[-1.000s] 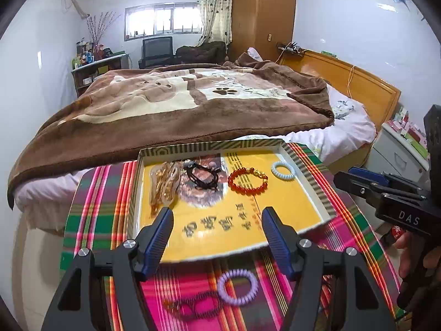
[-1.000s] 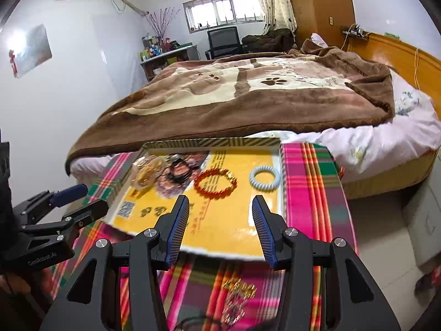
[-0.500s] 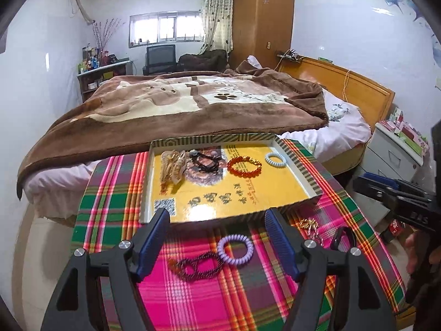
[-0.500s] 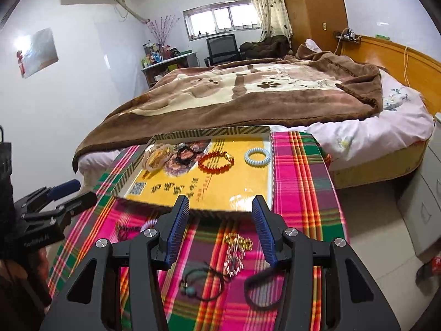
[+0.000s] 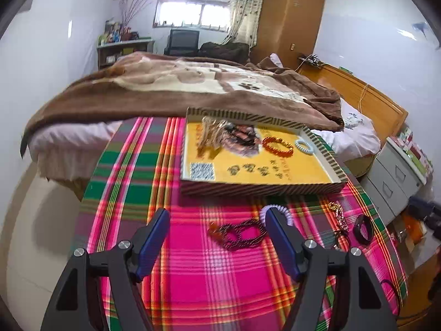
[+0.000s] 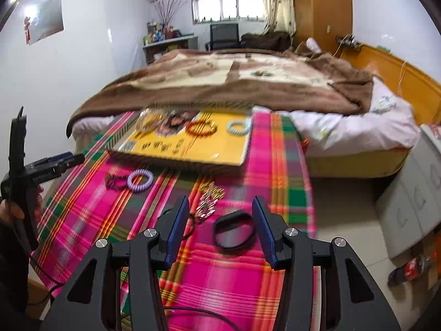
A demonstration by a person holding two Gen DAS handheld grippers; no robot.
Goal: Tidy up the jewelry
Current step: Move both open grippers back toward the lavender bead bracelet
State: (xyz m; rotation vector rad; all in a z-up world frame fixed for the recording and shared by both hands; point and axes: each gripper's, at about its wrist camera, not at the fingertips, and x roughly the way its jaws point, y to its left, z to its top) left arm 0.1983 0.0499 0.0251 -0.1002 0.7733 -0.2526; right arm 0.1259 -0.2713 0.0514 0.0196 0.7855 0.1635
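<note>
- Both pairs of tongs have been drawn back from the tray [image 5: 259, 186] since a second ago; it then lay directly beyond the tips, and it is now seen well ahead of them, with open cloth between.
- The left tongs [image 5: 216, 238] are seen standing apart with nothing between them; their jaws have just been opening further, while the dark beaded bracelet [image 5: 239, 233] lies just ahead of the gap and the purple coil band [image 5: 275, 211] sits at the tip of the right-hand finger.
- The right tongs [image 6: 220, 224] are held apart and empty as well, with the black band [image 6: 234, 233] lying on the surface between the two fingers and the gold chain [image 6: 209, 200] just beyond the left-hand finger.
- Four pieces are already set in the tray, at its far end.
- The retreat is judged to bring the loose pieces on the plaid-covered surface [image 5: 193, 275] within reach, so a fresh pick-up seems to be prepared.
</note>
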